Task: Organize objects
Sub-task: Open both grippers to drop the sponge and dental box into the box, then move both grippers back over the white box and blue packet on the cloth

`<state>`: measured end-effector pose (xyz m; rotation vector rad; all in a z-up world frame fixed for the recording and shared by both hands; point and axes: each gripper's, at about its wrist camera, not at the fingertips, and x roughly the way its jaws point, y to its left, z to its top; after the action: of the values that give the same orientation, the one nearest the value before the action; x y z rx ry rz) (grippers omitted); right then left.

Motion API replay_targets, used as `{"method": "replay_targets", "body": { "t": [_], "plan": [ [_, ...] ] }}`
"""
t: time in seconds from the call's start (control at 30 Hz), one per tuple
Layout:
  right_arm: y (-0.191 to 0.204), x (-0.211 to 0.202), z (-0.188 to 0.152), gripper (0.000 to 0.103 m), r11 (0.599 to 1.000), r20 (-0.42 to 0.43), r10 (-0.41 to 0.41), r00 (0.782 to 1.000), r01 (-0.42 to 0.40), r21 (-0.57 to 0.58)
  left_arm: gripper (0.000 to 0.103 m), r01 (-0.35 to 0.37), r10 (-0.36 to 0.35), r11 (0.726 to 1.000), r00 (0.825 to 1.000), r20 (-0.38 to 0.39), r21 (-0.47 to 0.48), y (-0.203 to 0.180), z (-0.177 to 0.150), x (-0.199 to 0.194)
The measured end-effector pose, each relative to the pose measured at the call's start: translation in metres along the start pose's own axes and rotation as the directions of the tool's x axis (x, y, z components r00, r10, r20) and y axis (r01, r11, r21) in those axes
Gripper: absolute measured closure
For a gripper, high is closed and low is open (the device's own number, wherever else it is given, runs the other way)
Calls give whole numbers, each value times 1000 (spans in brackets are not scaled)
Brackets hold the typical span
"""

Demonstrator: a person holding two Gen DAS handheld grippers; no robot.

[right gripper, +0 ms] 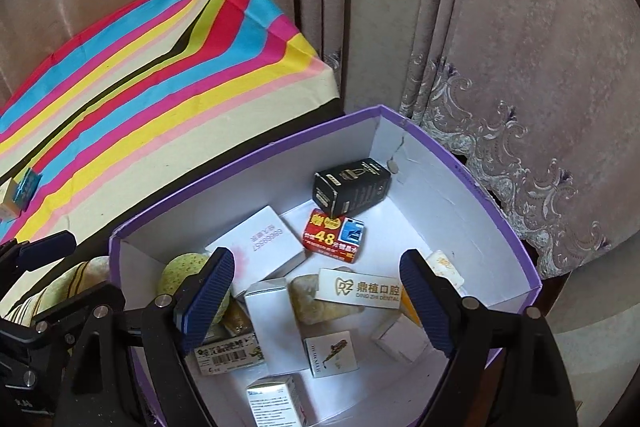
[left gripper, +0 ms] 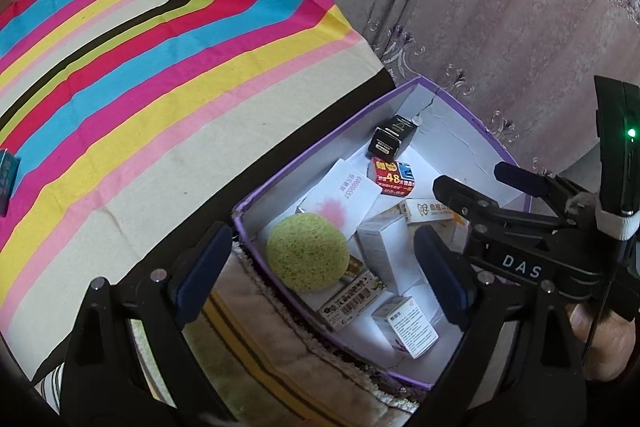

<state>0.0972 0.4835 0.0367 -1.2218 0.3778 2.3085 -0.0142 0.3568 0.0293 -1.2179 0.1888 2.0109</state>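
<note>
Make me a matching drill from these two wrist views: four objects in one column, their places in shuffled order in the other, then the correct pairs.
Objects:
1. Black rectangular carton
2. Green-yellow round sponge ball
3. Small teal box
4. Red packet printed "48"

Places:
A. On the striped cloth, outside the purple cardboard box
B. In the purple box's far corner
C. Against the purple box's left wall, nearest the left gripper
D. On the box floor just in front of the black carton

Pairs: 1-B, 2-C, 3-A, 4-D

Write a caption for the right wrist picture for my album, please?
An open right gripper hovers over a purple box full of small cartons and a green ball.
</note>
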Motion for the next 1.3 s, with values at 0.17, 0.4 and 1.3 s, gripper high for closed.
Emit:
{"method": "replay_targets", "body": {
  "t": [0.17, 0.4, 1.3],
  "plan": [
    [11, -3, 0, 17, 1000, 1, 9, 1000, -9, -22, 9, 4, -3, 1000, 1000, 10, -25, 10, -4, -7],
    [28, -6, -2, 17, 998, -7, 35, 999, -35, -51, 9, -6, 9, 996, 1000, 27, -87, 36, -11, -20],
    [193, -23, -31, 15, 907, -106, 248, 963, -269, -325, 5, -195, 307, 832, 942, 136, -520, 256, -86, -136]
  ]
}}
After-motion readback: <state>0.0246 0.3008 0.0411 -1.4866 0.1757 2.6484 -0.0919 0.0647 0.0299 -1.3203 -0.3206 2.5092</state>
